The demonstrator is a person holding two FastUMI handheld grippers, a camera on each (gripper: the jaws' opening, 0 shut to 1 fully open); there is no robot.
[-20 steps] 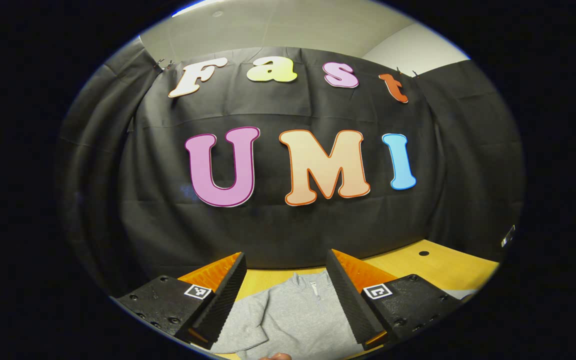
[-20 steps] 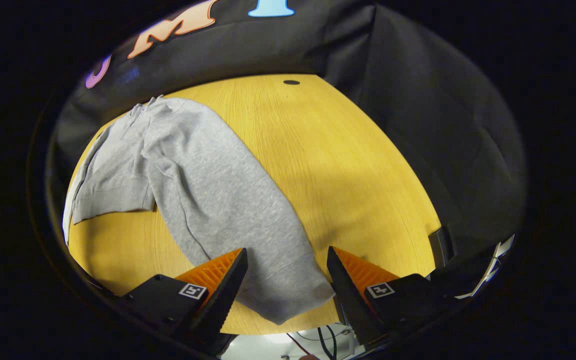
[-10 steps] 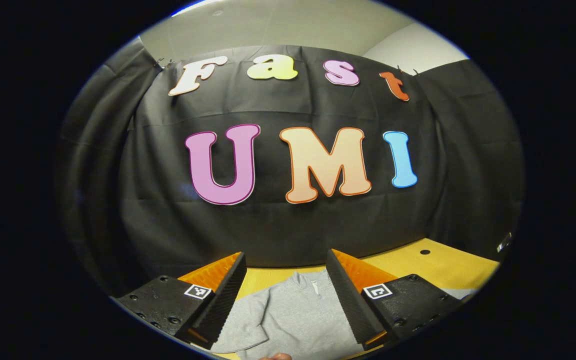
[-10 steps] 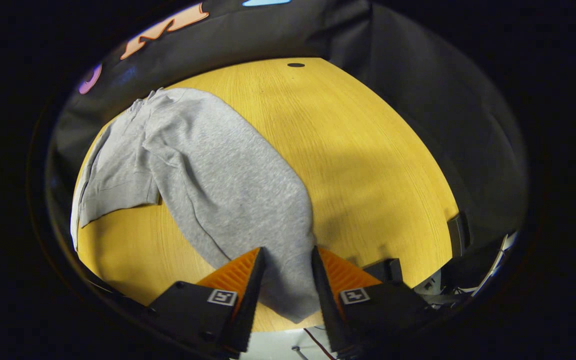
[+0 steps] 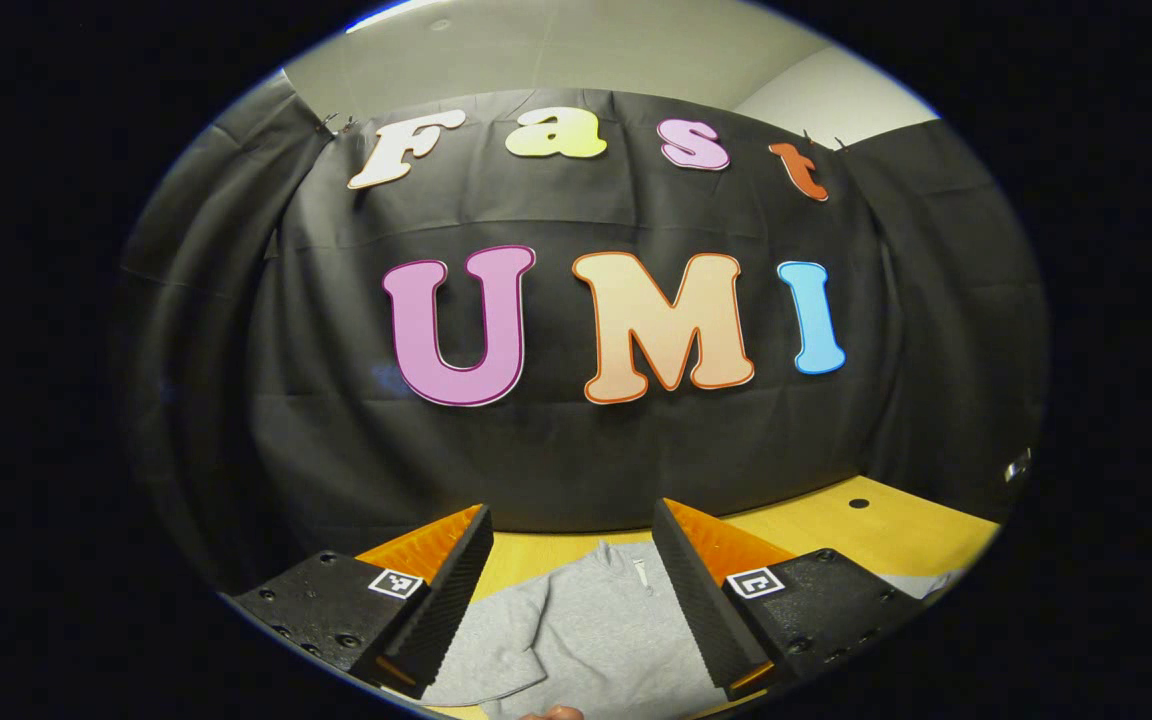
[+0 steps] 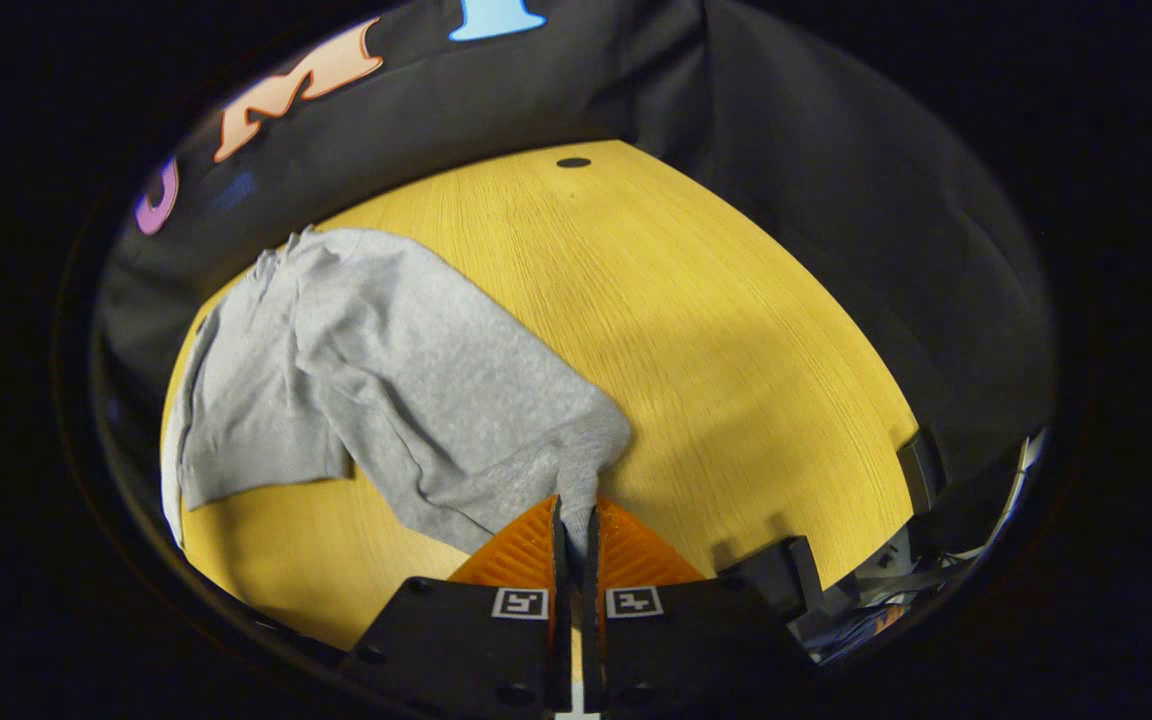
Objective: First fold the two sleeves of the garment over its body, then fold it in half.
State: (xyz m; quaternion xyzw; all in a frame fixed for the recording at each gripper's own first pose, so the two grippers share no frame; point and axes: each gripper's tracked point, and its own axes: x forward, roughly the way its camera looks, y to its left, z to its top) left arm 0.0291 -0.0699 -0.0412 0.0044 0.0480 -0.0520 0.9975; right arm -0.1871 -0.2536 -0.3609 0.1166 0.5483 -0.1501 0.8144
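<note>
Left side first: left gripper (image 5: 571, 560) is held up facing the booth wall, fingers spread wide, nothing between them. Below and past them, the grey garment (image 5: 586, 630) lies on the yellow worktop (image 5: 836, 525), collar and short zip at the far end towards the wall. One sleeve (image 5: 481, 655) looks already laid in over the body on the left in the left gripper view.

Moving right, in the right gripper view: garment (image 6: 266, 400) sits on the left part of the worktop (image 6: 716, 330), collar end far, hem end near. Long axis of the body runs roughly from the wall towards the near edge. The other sleeve (image 6: 456, 400) runs diagonally from the shoulder down towards the right gripper.

Right gripper (image 6: 573, 520): fingers pinched together on the cuff end of that sleeve, cloth bunched between them and lifted slightly off the wood.

Step in hand, my read: second sleeve fold, grasp done, carry not yet done.

Next move calls for: lift the cuff just clear, carry it left across the body, lay it flat, then release. Keep the lift low so the shoulder doesn't drag and skew the body. The half fold comes after; it likely needs both grippers on the hem corners.
</note>
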